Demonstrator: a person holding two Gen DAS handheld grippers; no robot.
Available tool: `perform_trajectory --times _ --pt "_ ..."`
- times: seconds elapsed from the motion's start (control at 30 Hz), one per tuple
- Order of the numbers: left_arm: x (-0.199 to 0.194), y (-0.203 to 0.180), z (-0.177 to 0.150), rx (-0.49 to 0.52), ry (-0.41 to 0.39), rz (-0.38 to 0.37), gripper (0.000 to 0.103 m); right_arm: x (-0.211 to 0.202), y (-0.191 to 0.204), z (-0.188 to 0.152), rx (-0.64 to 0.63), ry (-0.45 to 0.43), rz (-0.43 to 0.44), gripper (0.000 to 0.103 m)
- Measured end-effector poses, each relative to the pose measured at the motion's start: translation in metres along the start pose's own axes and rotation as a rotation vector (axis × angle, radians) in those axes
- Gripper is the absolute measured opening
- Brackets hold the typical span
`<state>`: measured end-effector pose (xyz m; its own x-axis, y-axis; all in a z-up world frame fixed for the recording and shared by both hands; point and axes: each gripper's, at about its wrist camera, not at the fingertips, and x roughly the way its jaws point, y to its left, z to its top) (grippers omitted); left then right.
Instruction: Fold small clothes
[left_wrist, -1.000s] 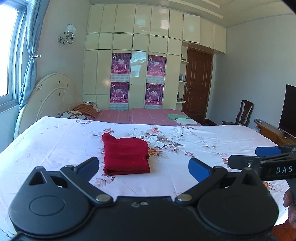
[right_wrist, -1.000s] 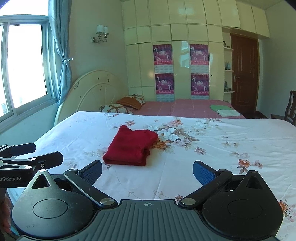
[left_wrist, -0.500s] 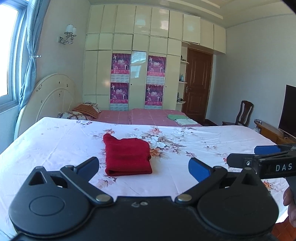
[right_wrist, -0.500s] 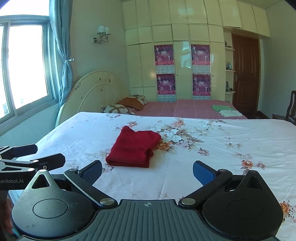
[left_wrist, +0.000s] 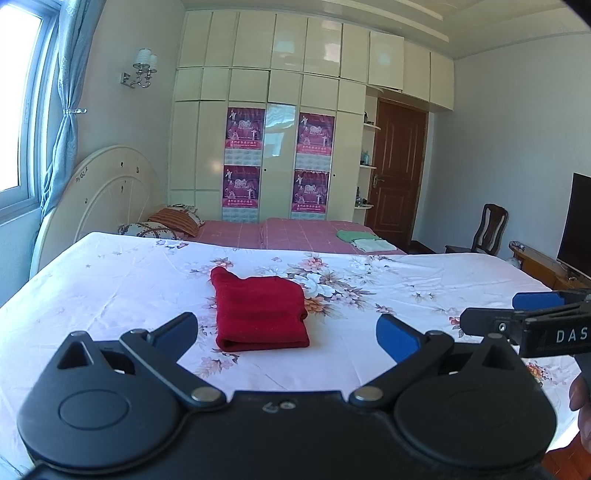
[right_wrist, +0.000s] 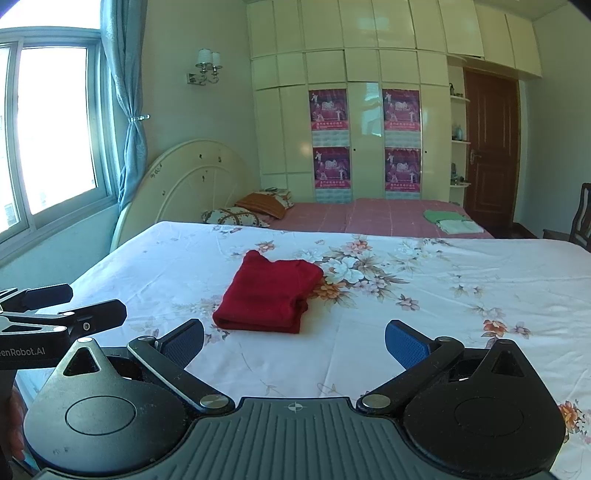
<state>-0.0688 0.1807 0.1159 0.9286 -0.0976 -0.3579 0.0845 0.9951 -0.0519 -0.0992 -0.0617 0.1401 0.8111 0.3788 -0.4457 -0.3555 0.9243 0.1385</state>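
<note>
A red garment (left_wrist: 260, 314) lies folded into a compact rectangle on the floral white sheet (left_wrist: 110, 280), and it shows too in the right wrist view as the red garment (right_wrist: 271, 295). My left gripper (left_wrist: 286, 338) hangs open just short of it, nothing between its blue pads. My right gripper (right_wrist: 293, 341) is also open and empty, a little nearer than the cloth and to its right. Each gripper shows at the edge of the other's view: the right gripper (left_wrist: 524, 314), the left gripper (right_wrist: 55, 306).
The bed's sheet (right_wrist: 461, 295) stretches wide to the right of the garment. Behind it lie a pink bedspread (left_wrist: 295, 236) with pillows (left_wrist: 162, 225) and folded green and white cloths (left_wrist: 360, 240). A chair (left_wrist: 489, 229) and a TV (left_wrist: 576, 229) stand at the right.
Both grippers have drifted slightly, so the red garment sits a little more central in each view. The garment itself has not moved, and both grippers stay open.
</note>
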Motion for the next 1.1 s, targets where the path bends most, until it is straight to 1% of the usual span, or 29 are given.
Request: perform_trajectory --times 0.4,0.8,1.1 --pt "-0.0027 0.005 -0.0015 0.011 -0.017 0.0 0.103 0.0051 0.0057 0.0 -0.006 0.002 0.004 0.103" --pt "-0.0043 0.0014 0.0 0.034 -0.034 -0.005 0.103 0.0073 0.0074 0.0002 -0.003 0.006 0.004 0.103" --pt "-0.003 -0.0007 -0.0003 0.051 -0.027 -0.006 0.102 0.0085 0.0077 -0.0001 -0.002 0.005 0.015 0.103"
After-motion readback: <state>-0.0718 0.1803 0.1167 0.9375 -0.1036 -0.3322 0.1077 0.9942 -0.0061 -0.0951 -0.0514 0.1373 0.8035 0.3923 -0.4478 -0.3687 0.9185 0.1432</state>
